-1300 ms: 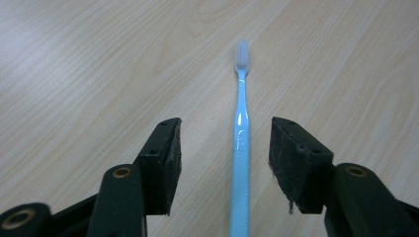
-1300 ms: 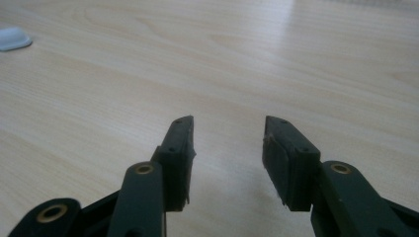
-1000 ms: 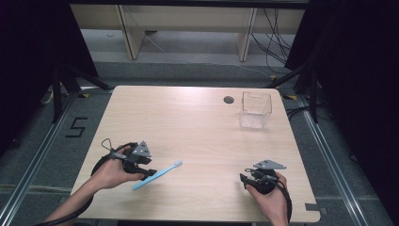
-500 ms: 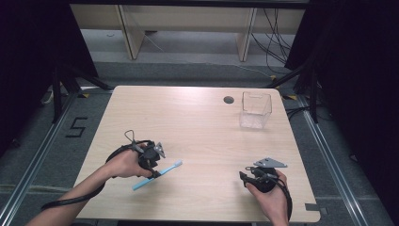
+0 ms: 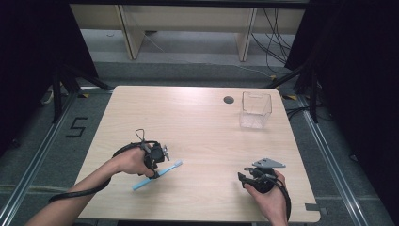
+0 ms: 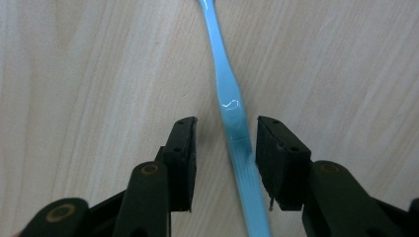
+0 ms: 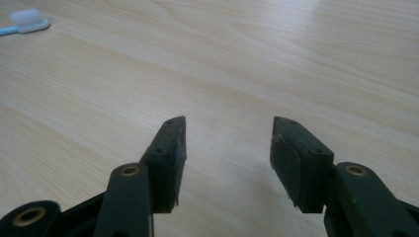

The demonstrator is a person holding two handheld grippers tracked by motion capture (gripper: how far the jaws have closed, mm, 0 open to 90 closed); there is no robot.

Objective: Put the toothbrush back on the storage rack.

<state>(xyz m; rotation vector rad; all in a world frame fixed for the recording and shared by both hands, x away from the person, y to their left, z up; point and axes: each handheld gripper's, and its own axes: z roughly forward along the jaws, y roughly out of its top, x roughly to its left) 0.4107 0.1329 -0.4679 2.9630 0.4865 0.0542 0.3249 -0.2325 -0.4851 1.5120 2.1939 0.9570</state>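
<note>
Light wooden worktop [image 5: 197,122], viewed from above
Blue toothbrush [image 5: 157,174] lying flat near front-left part of worktop, white bristle head [image 5: 178,163] toward centre, handle end toward near edge
Left gripper [image 5: 157,155] held in left hand [image 5: 129,161], positioned directly over toothbrush handle
In left gripper view: jaws apart, one on each side of handle [image 6: 236,129], small gap visible on both sides, no contact seen; handle running straight up between jaws, head cut off at top edge
Right gripper [image 5: 247,178] held in right hand [image 5: 268,200] near front-right part of worktop, well apart from toothbrush; grey three-cornered plate [image 5: 269,163] on top
In right gripper view: jaws apart, bare wood between them; bristle head [image 7: 29,20] seen far off at top left
Clear square container [image 5: 255,109] standing upright near far-right corner, nothing seen inside
Small dark round mark [image 5: 228,100] on worktop just left of container
</note>
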